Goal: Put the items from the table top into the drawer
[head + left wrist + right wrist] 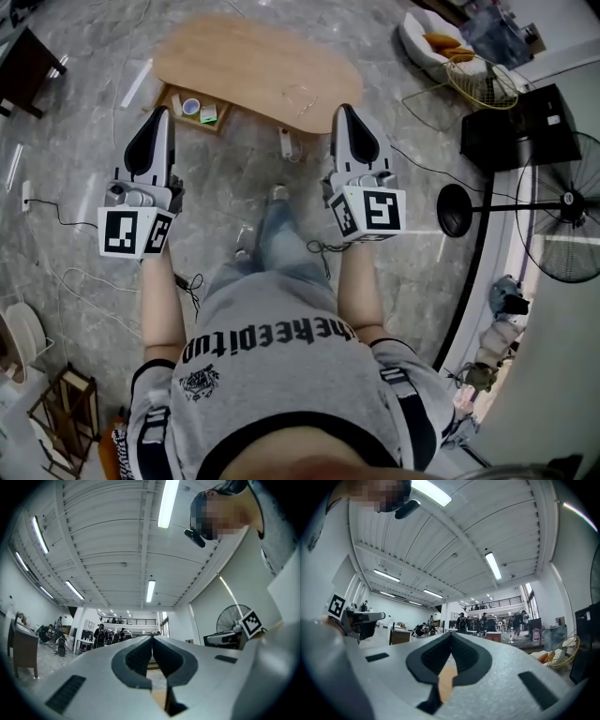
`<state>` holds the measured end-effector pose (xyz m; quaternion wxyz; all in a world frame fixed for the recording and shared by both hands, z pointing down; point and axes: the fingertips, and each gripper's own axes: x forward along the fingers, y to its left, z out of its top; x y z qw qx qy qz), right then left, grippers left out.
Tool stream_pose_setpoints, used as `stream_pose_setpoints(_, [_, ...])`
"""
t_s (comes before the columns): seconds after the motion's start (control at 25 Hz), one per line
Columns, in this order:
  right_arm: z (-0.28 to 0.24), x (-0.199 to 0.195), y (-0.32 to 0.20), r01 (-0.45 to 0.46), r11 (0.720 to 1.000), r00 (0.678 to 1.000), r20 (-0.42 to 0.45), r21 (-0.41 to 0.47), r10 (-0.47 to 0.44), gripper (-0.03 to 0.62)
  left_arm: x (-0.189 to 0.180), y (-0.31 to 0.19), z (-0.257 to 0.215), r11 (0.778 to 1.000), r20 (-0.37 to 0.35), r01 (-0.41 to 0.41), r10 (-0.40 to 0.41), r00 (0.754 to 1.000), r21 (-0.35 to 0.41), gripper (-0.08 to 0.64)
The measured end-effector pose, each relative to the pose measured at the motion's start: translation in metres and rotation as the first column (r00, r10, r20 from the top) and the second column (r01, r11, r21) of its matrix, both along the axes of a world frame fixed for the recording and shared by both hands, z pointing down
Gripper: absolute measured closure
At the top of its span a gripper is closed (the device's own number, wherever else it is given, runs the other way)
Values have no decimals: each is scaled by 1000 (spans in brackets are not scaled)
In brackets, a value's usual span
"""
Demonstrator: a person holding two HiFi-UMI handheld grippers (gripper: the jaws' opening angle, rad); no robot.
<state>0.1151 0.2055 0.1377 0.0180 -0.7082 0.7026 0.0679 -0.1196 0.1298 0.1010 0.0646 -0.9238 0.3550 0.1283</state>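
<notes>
The shallow wooden drawer (170, 97) sits partly tucked under the oval light-wood surface (253, 61). A small white ring (191, 106) and a green packet (208, 114) lie in it, both too small for you to name. In the head view the surface's long axis runs from upper left to lower right, with the drawer at its left end. You hold your left gripper (161, 111) (151, 637) and right gripper (342, 108) (451, 633) clear of both, over the grey marbled floor (84, 141). Each pair of fingers is pressed together, gripping nothing.
</notes>
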Motion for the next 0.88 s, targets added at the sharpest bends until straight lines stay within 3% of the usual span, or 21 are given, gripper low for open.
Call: stream_pose_setpoints(0.88, [18,133,-197,87,994,996,8,-59,-87,589,138,-176,1,999,5,49,-49,999,1,549])
